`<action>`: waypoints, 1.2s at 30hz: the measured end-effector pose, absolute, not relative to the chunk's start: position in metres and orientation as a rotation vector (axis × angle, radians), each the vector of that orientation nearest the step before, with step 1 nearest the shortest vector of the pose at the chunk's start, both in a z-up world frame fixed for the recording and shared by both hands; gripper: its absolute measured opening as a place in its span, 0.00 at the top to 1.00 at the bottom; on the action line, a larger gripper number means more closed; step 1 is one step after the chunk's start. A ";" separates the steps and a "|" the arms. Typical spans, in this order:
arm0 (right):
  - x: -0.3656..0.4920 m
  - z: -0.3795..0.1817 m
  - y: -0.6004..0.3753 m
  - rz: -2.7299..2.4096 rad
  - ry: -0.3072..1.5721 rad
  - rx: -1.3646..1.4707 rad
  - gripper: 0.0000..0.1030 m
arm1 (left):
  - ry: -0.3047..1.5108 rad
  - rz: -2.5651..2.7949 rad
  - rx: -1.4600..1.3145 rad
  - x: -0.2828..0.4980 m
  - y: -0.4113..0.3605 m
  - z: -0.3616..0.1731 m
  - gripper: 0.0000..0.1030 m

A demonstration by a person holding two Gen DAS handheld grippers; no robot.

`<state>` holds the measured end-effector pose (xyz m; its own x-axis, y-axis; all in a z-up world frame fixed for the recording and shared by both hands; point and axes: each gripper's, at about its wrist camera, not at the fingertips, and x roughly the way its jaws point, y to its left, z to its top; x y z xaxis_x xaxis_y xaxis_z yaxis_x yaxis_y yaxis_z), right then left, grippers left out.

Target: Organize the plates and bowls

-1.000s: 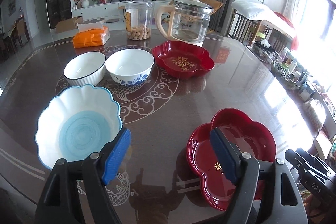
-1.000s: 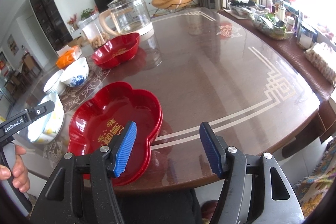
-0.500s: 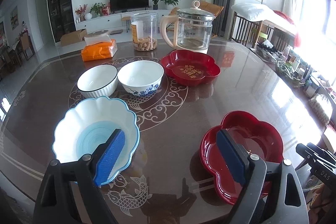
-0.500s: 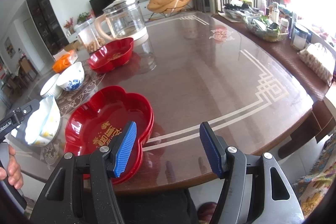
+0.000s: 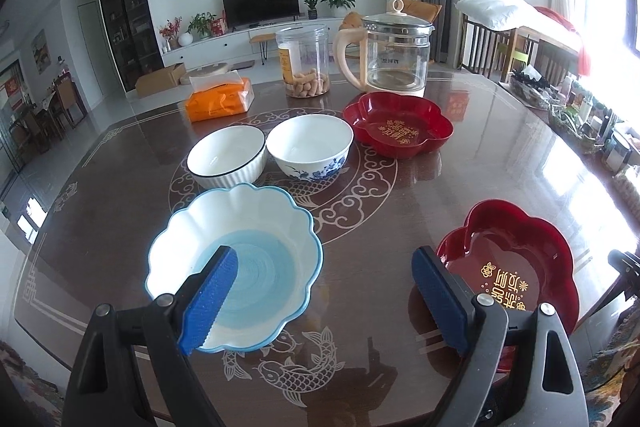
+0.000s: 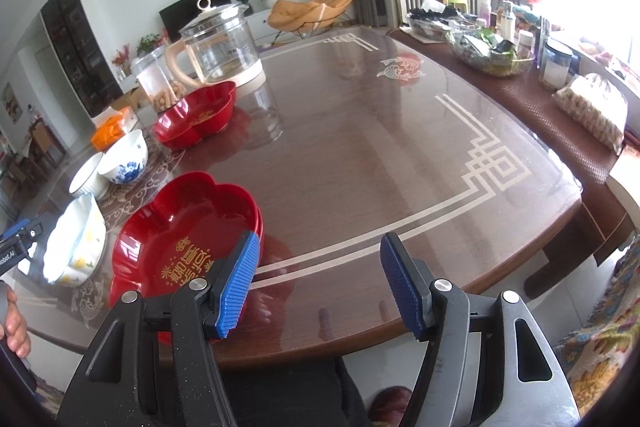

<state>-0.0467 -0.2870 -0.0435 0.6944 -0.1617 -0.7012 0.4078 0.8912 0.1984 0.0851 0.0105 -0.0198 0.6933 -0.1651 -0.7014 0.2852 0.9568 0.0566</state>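
both grippers hovering wide apart over the dishes, holding nothing

the left gripper [image 5: 324, 291] is hanging with jaws spread above the table [image 5: 500, 155], its left pad over the scalloped blue bowl [image 5: 236, 267]; the right gripper [image 6: 320, 283] is gaping beside the near red plate [image 6: 176, 239]. a ribbed white bowl [image 5: 226, 155] and a blue-flowered bowl [image 5: 310, 147] are sitting side by side behind, with the far red plate [image 5: 398, 131] just right of them, before the glass kettle [image 5: 394, 55].

Daylight is flooding in from the window [image 5: 624, 7] on your right, blowing it out. Glare is streaking the table [image 6: 360, 147]; edges are bending.
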 end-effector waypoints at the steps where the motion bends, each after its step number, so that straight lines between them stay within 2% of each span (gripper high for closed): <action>1: -0.047 -0.044 -0.289 -0.330 0.738 0.358 0.35 | 0.768 -0.252 0.160 0.086 0.012 -0.020 0.14; 36: -0.047 -0.056 -0.300 -0.339 0.784 0.389 0.35 | 0.788 -0.242 0.193 0.091 0.007 -0.031 0.14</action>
<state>-0.0469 -0.3003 -0.0563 0.6610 -0.1499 -0.7352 0.4335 0.8761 0.2111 0.0910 0.0069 -0.0310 0.6802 -0.1430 -0.7190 0.2860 0.9548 0.0807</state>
